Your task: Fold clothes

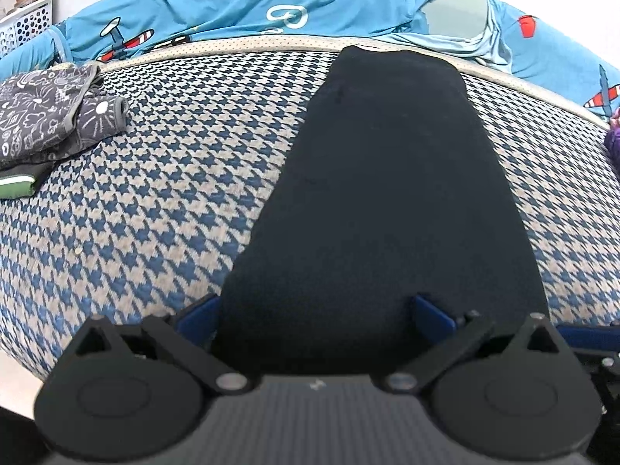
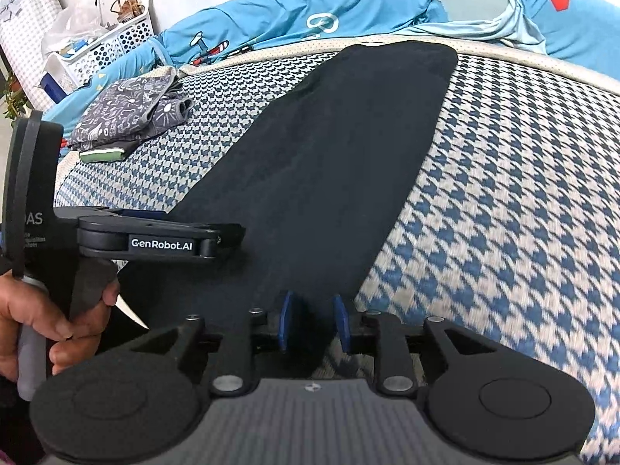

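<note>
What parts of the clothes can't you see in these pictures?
- Dark garment: its near end is hidden behind the left gripper in the left wrist view.
- Folded grey patterned clothes: cut off by the left edge in that view.
- Purple item: only a sliver shows at the right edge.
- White laundry basket: its contents are too small in the right wrist view.

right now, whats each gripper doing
left gripper: open wide, straddling the long dark navy folded garment, not gripping.
right gripper: jaws slightly apart over the garment's near edge, nothing pinched.
</note>
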The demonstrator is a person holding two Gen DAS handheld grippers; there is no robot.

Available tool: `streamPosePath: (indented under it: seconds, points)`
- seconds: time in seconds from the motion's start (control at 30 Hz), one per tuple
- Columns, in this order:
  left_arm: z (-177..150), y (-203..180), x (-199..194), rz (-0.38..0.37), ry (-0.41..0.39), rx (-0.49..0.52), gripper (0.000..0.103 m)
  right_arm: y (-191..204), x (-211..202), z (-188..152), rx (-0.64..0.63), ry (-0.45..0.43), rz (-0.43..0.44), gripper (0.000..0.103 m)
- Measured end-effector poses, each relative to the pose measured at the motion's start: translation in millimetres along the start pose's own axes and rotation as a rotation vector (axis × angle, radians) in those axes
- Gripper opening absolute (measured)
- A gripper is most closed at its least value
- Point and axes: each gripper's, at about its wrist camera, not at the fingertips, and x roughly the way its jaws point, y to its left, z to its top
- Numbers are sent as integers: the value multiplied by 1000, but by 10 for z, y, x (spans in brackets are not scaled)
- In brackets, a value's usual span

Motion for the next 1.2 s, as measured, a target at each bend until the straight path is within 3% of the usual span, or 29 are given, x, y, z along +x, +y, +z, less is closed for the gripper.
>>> streamPosePath:
  seconds: [0.4,1.2]
  points:
    - [234,-106,106,23,-7,38,103,-101,214,260,4,5,-14,32]
    - [774,-217,432,20,-29,129,103,-461,539,760,92,2,-42,34]
